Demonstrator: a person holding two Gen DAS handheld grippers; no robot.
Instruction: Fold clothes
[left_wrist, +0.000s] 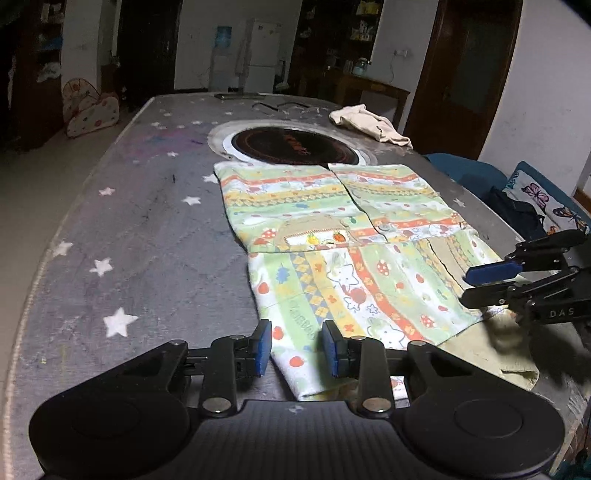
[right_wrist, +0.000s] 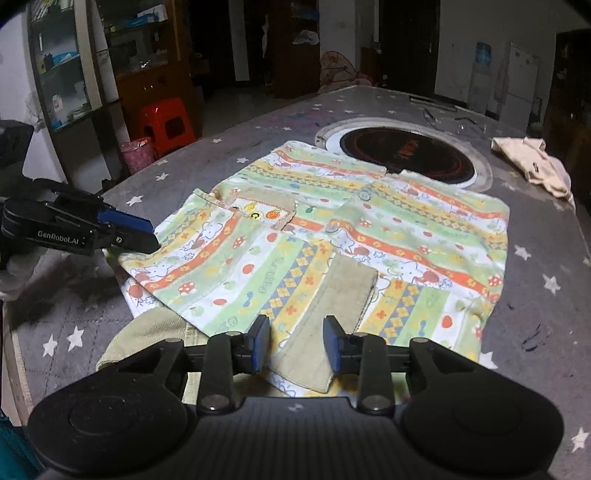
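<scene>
A child's shirt (left_wrist: 332, 221) (right_wrist: 369, 229) with green, yellow and orange bands lies flat on the star-print table cover. One sleeve is folded in over the body. Its beige cuff (right_wrist: 332, 295) lies under the right gripper (right_wrist: 295, 343), whose blue pads stand apart on either side of the cuff and do not press on it. The left gripper (left_wrist: 297, 349) hovers over the shirt's near corner with a gap between its pads, and cloth lies beneath them. Each gripper shows in the other's view: the right gripper (left_wrist: 469, 286) at the shirt's right edge, the left gripper (right_wrist: 151, 236) at its left edge.
A round black induction hob (left_wrist: 295, 146) (right_wrist: 406, 151) is set into the table just past the shirt. A crumpled cream garment (left_wrist: 369, 122) (right_wrist: 532, 162) lies at the far right. A red stool (right_wrist: 170, 122) and a butterfly cushion (left_wrist: 535, 192) stand beside the table.
</scene>
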